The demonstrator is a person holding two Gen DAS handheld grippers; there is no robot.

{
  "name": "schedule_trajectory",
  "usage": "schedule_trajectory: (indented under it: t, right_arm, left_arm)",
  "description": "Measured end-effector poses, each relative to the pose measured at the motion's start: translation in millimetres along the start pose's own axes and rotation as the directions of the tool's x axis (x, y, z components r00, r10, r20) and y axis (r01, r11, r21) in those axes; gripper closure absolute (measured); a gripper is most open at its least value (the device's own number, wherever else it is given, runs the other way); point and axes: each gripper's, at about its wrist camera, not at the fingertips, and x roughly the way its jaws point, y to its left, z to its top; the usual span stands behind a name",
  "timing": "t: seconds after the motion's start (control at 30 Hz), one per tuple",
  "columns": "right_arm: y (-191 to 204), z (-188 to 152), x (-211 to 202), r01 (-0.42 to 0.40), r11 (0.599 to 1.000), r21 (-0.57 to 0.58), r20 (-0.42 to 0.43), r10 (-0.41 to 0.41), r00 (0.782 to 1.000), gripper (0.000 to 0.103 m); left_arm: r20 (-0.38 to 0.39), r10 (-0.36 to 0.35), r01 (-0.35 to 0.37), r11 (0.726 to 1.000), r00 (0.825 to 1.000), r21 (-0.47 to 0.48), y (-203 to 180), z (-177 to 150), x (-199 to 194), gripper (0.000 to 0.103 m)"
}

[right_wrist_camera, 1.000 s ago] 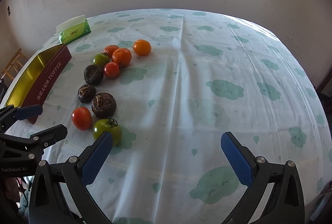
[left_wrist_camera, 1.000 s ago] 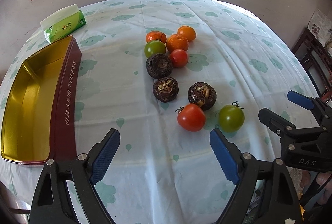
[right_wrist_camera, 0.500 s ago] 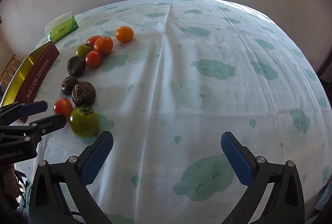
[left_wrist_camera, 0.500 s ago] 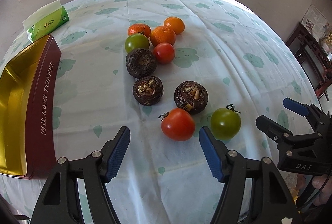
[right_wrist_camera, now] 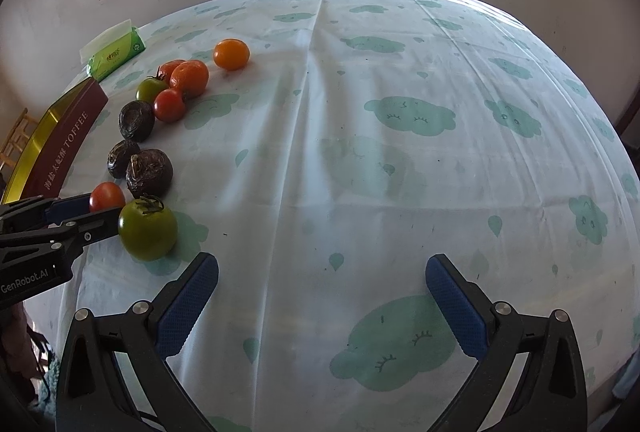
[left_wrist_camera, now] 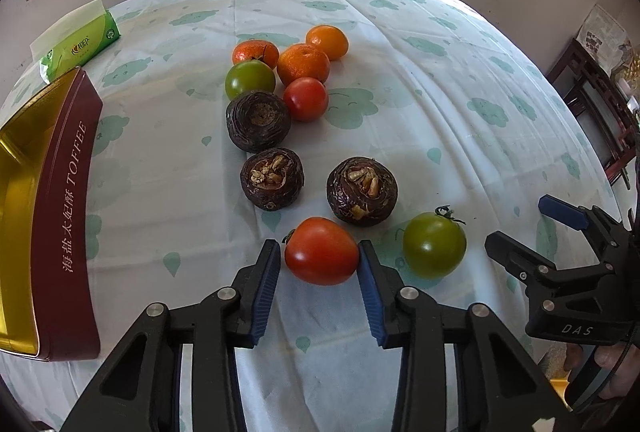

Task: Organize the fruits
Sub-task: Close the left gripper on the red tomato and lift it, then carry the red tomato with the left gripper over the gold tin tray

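My left gripper [left_wrist_camera: 318, 264] is closing on a red tomato [left_wrist_camera: 322, 252] near the table's front edge, its blue pads against both sides of it. A green tomato [left_wrist_camera: 434, 246] lies just to the right, beside the open right gripper [right_wrist_camera: 322, 296], which has nothing between its fingers. Behind them lie three dark brown fruits [left_wrist_camera: 272, 178], a smaller red tomato [left_wrist_camera: 306, 99], another green tomato [left_wrist_camera: 250, 79] and three oranges [left_wrist_camera: 304, 63]. In the right wrist view the held red tomato [right_wrist_camera: 106, 195] shows between the left fingers [right_wrist_camera: 80, 226].
A gold-lined toffee tin [left_wrist_camera: 60, 192] stands open at the left edge of the table. A green tissue pack [left_wrist_camera: 80, 44] lies behind it. Dark wooden furniture [left_wrist_camera: 592, 104] stands off the table's right side. A cloud-print cloth [right_wrist_camera: 400, 152] covers the table.
The left jaws have closed from wide open onto the red tomato as the gripper came forward and down. The right gripper has sunk a little and stays open.
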Motion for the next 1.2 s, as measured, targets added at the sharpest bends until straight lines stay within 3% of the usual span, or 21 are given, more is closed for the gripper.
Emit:
schedule_trajectory:
  t: [0.37, 0.67, 0.97, 1.2]
  right_arm:
    - [3.5, -1.4, 2.3, 0.027, 0.999, -0.024, 0.003, -0.027, 1.0, 0.0]
    - [7.8, -2.7, 4.6, 0.058, 0.997, -0.048, 0.014, -0.058, 0.998, 0.0]
    - [8.3, -3.6, 3.7, 0.06, 0.997, -0.048, 0.019, -0.059, 0.998, 0.0]
    - [8.2, -3.6, 4.3, 0.062, 0.997, -0.048, 0.022, -0.061, 0.998, 0.0]
  left_arm:
    - [0.008, -0.015, 0.015, 1.0, 1.0, -0.025, 8.5, -2.9, -11.3, 0.072]
    - [0.086, 0.005, 0.0, 0.999, 0.996, -0.051, 28.8, 6.8, -54.6, 0.072]
    - [0.183, 0.167, -0.144, 0.981, 0.969, -0.132, 95.5, 20.9, -103.3, 0.072]
    - [0.132, 0.274, -0.234, 0.937, 0.953, -0.261, 169.7, 10.2, -106.9, 0.072]
